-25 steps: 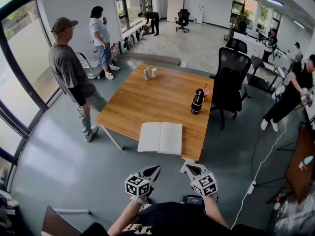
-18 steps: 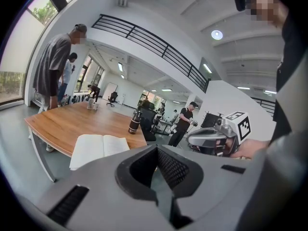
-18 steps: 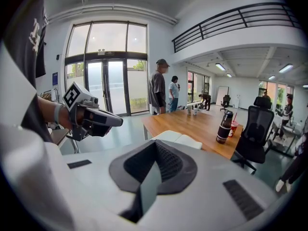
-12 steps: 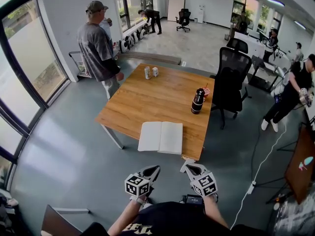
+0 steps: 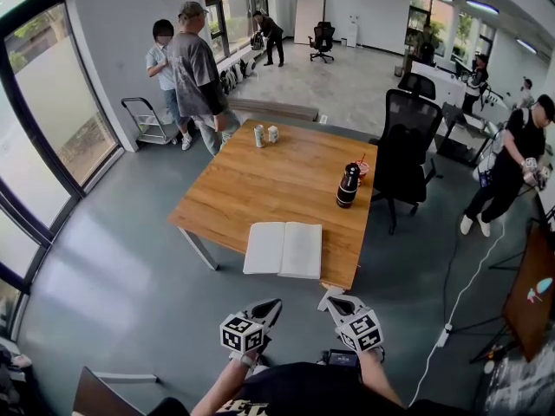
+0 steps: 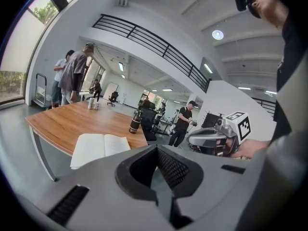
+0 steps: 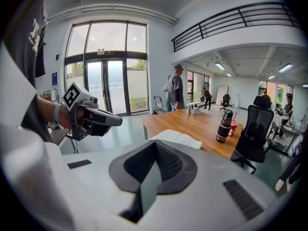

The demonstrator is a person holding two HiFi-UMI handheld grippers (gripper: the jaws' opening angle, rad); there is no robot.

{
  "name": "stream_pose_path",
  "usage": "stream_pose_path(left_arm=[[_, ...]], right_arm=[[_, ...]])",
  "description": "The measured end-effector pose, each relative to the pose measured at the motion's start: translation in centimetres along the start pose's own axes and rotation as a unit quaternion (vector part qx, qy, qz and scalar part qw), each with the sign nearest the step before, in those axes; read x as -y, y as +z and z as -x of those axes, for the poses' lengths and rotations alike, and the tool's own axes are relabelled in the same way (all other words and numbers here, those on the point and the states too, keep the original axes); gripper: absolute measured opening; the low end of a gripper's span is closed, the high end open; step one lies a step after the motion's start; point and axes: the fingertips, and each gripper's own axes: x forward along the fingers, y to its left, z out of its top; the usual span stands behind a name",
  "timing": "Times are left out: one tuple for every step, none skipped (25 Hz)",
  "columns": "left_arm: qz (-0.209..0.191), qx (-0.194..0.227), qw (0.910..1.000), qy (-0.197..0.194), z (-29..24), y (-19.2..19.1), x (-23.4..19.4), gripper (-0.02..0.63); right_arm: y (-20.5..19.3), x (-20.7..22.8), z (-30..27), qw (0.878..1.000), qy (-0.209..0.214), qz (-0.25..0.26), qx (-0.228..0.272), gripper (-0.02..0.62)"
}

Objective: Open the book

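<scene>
The book (image 5: 283,250) lies ahead of both grippers, well apart from them. Nearest, the left gripper (image 5: 274,302) and right gripper (image 5: 326,295) hang by the body, jaws together, holding nothing. Beyond, it rests already spread open at the bench's (image 5: 260,180) near edge, spine pointing away, roughly midway between them. A bottle (image 5: 348,185) stands farther.

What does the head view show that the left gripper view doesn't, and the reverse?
Head view only: the left gripper seen from outside with its marker cube, and a white cable on the floor. Left gripper view only: its jaws close up, shut on nothing, and the balcony railing. Both: open book, wooden table, dark bottle, right gripper.
</scene>
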Motion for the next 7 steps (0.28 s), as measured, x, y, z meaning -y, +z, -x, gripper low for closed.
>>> stream_pose_path(left_arm=[[0.001, 0.0, 1.0, 0.0, -0.05, -0.06, -0.04, 0.005], [0.002, -0.001, 1.0, 0.001, -0.07, -0.1, -0.09, 0.005], [0.003, -0.001, 1.0, 0.001, -0.05, -0.13, -0.12, 0.005], [0.004, -0.002, 1.0, 0.001, -0.01, -0.16, -0.13, 0.005], [0.005, -0.002, 1.0, 0.001, 0.05, -0.21, -0.1, 0.005], [0.005, -0.003, 1.0, 0.0, 0.11, -0.27, -0.05, 0.005], [0.006, -0.003, 1.0, 0.0, 0.16, -0.33, 0.02, 0.005]], right_arm=[[0.05, 0.04, -0.01, 1.0, 0.0, 0.0, 0.0, -0.014], [-0.02, 0.06, -0.04, 1.0, 0.0, 0.0, -0.001, -0.014], [-0.18, 0.05, -0.07, 1.0, 0.001, -0.001, -0.003, -0.012], [-0.31, 0.01, -0.07, 1.0, 0.001, -0.002, -0.005, -0.014], [-0.4, -0.05, -0.04, 1.0, 0.002, -0.003, -0.006, -0.014], [-0.47, -0.11, 0.01, 1.0, 0.002, -0.004, -0.007, -0.012], [-0.55, -0.18, 0.06, 1.0, 0.002, -0.004, -0.008, -0.014]])
